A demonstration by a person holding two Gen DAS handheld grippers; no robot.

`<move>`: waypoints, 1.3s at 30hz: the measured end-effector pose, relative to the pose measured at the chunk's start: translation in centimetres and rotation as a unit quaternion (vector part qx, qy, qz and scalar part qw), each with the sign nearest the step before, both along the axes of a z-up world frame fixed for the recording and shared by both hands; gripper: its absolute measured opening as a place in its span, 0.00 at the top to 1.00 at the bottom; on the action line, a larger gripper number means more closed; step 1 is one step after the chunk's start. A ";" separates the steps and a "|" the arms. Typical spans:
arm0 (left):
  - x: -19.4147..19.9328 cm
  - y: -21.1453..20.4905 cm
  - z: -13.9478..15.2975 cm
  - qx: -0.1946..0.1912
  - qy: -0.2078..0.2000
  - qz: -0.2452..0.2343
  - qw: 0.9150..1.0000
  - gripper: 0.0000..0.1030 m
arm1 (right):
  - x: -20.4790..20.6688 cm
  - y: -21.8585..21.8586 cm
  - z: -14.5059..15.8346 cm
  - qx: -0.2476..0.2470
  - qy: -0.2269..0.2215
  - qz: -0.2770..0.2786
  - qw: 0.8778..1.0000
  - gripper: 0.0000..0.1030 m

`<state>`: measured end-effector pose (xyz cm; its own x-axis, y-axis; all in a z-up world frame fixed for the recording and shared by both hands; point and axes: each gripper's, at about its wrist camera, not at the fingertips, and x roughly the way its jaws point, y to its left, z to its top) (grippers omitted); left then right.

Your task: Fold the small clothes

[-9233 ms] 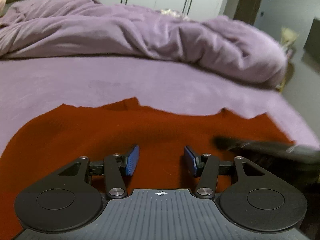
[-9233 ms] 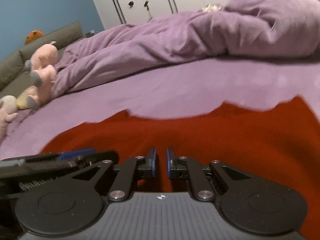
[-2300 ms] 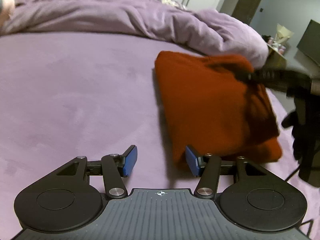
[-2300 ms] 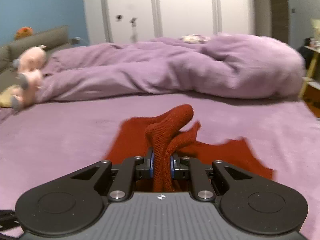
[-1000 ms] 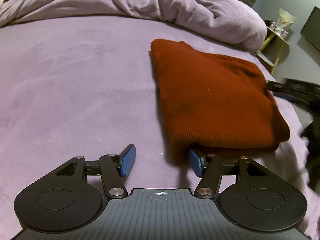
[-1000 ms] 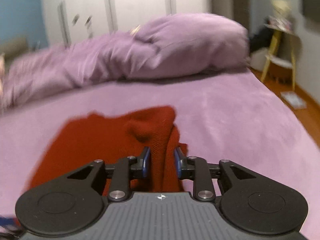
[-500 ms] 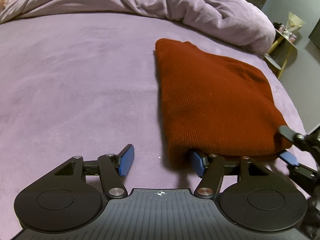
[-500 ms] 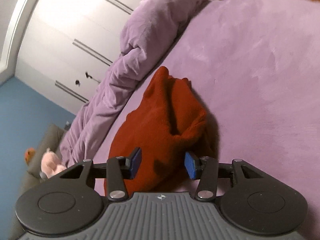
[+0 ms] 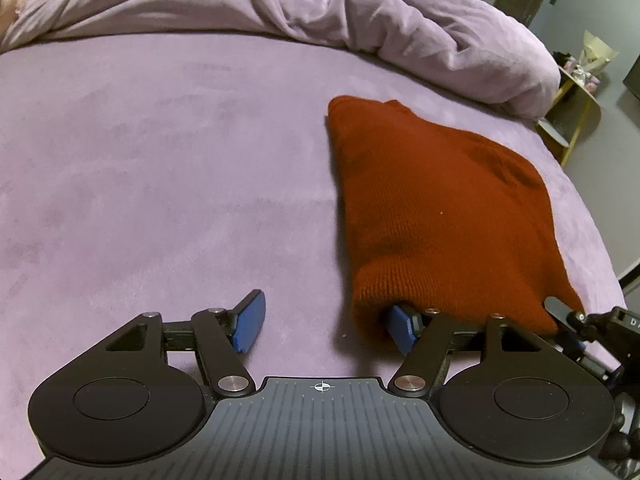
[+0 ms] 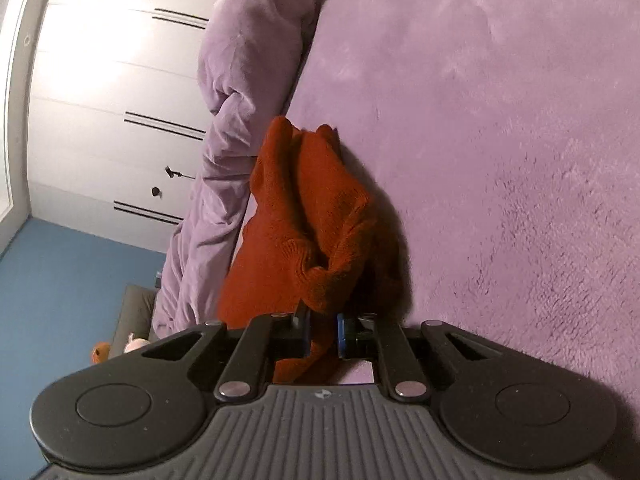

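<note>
Right wrist: claw (image 10: 322, 334) pinching sweater (image 10: 320, 216).

Sweater (image 9: 436, 208) on bed (image 9: 160, 168), duvet (image 9: 280, 4) behind

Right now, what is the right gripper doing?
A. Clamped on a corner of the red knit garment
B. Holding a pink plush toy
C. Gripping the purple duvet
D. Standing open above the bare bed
A: the right gripper has just closed, pinching a fold of the red knit garment.

One folded rust-red knit garment (image 9: 436, 216) on one purple bed (image 9: 160, 160). One rumpled purple duvet (image 9: 280, 4). Two grippers: left gripper (image 9: 324, 322), right gripper (image 10: 322, 334). One yellow side table (image 9: 576, 120).
</note>
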<state>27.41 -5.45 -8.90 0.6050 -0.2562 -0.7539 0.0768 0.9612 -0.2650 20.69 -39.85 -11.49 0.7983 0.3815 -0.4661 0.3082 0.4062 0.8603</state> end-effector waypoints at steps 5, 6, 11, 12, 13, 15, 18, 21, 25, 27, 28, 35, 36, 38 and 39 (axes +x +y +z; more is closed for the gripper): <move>0.0 0.2 0.0 -0.001 0.003 -0.003 1.000 0.29 | 0.5 1.2 2.4 -0.094 0.007 0.020 0.995 0.90; 0.0 0.2 0.0 -0.002 0.004 -0.004 1.000 0.29 | 0.6 1.4 2.6 -0.105 0.009 0.024 0.994 0.90; -0.7 1.2 0.3 -0.010 0.009 -0.014 1.000 0.28 | 0.3 1.6 3.4 -0.162 0.015 0.035 0.986 0.89; -1.1 1.8 0.6 -0.010 0.008 -0.014 1.000 0.28 | 0.0 1.5 3.8 -0.171 0.019 0.036 0.984 0.87; -1.5 2.5 1.0 -0.009 0.006 -0.004 1.000 0.30 | -0.6 1.3 4.1 -0.179 0.024 0.034 0.983 0.84; -2.2 4.1 1.8 -0.019 -0.007 0.018 1.000 0.30 | -1.8 1.0 4.9 -0.218 0.039 0.015 0.975 0.75; -2.2 5.9 2.9 -0.043 -0.021 0.035 0.998 0.30 | -3.0 0.7 5.9 -0.261 0.057 -0.017 0.964 0.61; -1.4 5.5 3.5 -0.039 -0.027 0.032 0.998 0.29 | -2.8 0.7 7.2 -0.266 0.035 -0.026 0.963 0.61; -0.3 3.8 3.9 -0.051 -0.033 0.021 0.998 0.27 | 1.3 2.5 9.1 -0.280 -0.013 0.030 0.959 0.64; 0.4 3.0 4.1 -0.059 -0.037 0.012 0.998 0.26 | 4.8 3.8 9.8 -0.303 -0.028 0.062 0.950 0.70; 0.8 2.5 4.1 -0.063 -0.040 0.006 0.997 0.25 | 6.5 4.2 9.8 -0.306 -0.024 0.073 0.949 0.71; 2.8 1.3 2.2 -0.061 -0.017 -0.002 0.998 0.25 | 13.9 4.3 6.1 -0.395 0.036 0.089 0.914 0.79; 2.8 1.6 1.9 -0.066 -0.015 -0.006 0.998 0.25 | 13.4 4.0 6.4 -0.393 0.034 0.082 0.915 0.80; 3.2 3.0 1.3 -0.100 -0.010 -0.017 0.995 0.24 | 11.9 3.2 7.1 -0.379 0.025 0.069 0.923 0.67; 3.6 3.8 0.9 -0.130 -0.005 -0.024 0.991 0.24 | 11.1 2.6 7.2 -0.365 0.021 0.066 0.929 0.55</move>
